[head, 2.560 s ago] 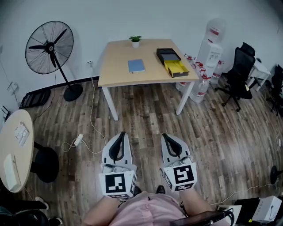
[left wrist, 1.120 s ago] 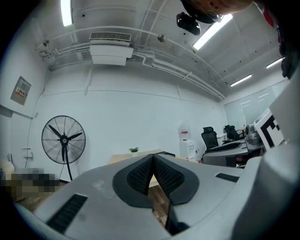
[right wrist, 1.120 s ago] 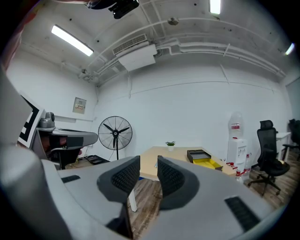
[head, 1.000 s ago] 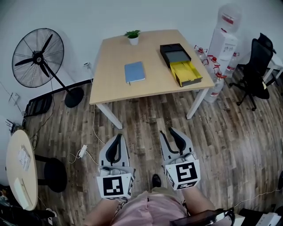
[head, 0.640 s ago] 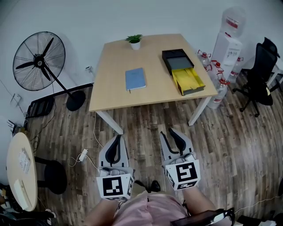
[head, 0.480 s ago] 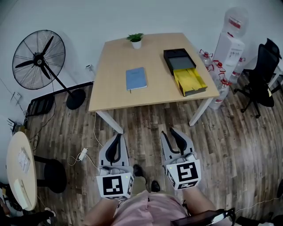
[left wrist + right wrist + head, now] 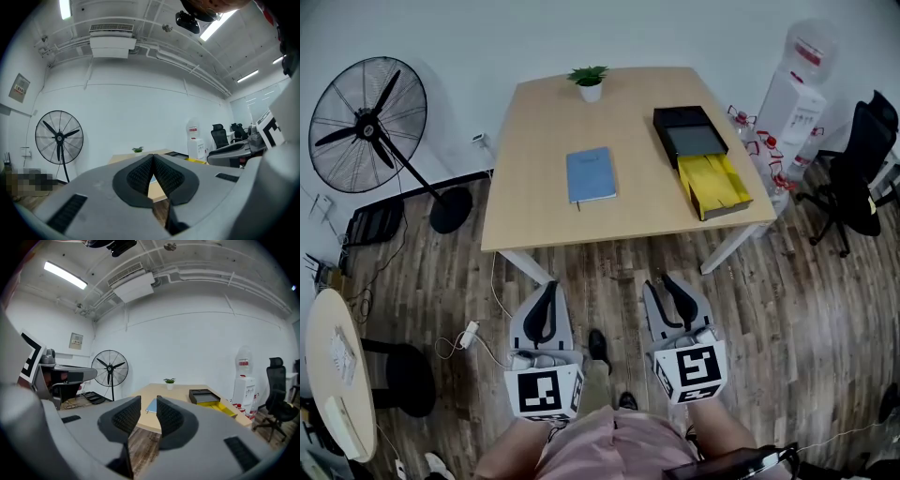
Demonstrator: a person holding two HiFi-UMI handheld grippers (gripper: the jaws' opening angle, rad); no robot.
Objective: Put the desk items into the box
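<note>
Two grippers are held over the wood floor (image 7: 825,309), short of the desk (image 7: 534,197). Left gripper (image 7: 549,286) jaws are pressed together; right gripper (image 7: 664,281) jaws are seen slightly apart, nothing between. Blue notebook (image 7: 590,174) is laid mid-desk, black box (image 7: 693,136) and yellow tray (image 7: 715,184) toward the right edge.
</note>
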